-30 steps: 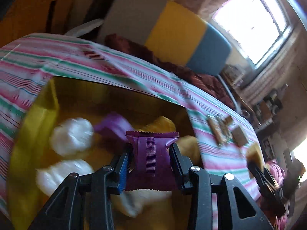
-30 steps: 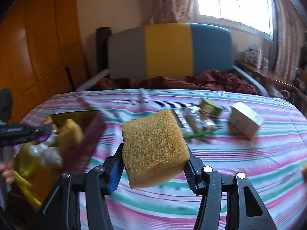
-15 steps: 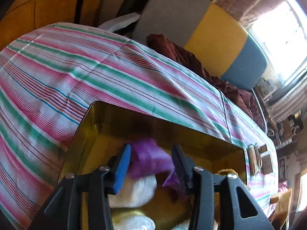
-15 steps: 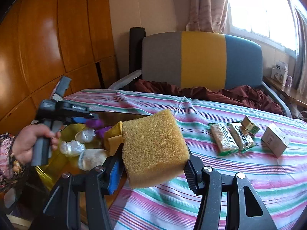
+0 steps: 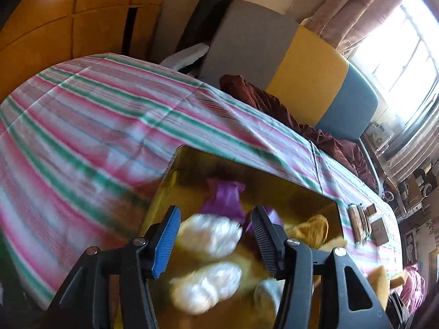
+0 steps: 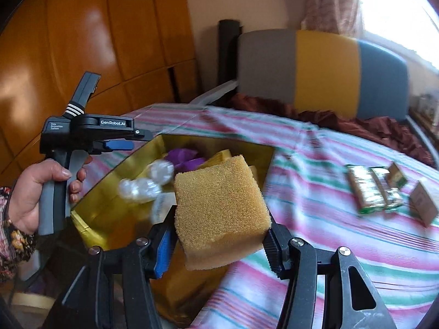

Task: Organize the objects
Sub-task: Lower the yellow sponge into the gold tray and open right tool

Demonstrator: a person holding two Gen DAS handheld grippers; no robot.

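A gold box (image 5: pixel 170 189) (image 6: pixel 109 186) stands at the table's left edge and holds purple packets (image 5: pixel 225 197) (image 6: pixel 183 156), white wrapped items (image 5: pixel 211 235) (image 6: pixel 140 187) and yellow sponges (image 5: pixel 312 230). My left gripper (image 5: pixel 215 235) is open and empty, hovering above the box; it also shows in the right wrist view (image 6: pixel 120 144), held at the box's left rim. My right gripper (image 6: pixel 219 222) is shut on a yellow sponge (image 6: pixel 219 208), held just over the box's near right corner.
The table has a pink, green and white striped cloth (image 5: pixel 96 126) (image 6: pixel 343 241). Wrapped bars (image 6: pixel 367 192) and small boxes (image 6: pixel 424 205) lie on its right side. A grey, yellow and blue chair (image 6: pixel 323 74) stands behind the table. A wooden wardrobe (image 6: pixel 82 54) is at the left.
My left gripper let go of the purple packet into the box, opened and drew back upward. My right gripper carried the sponge left, toward the box.
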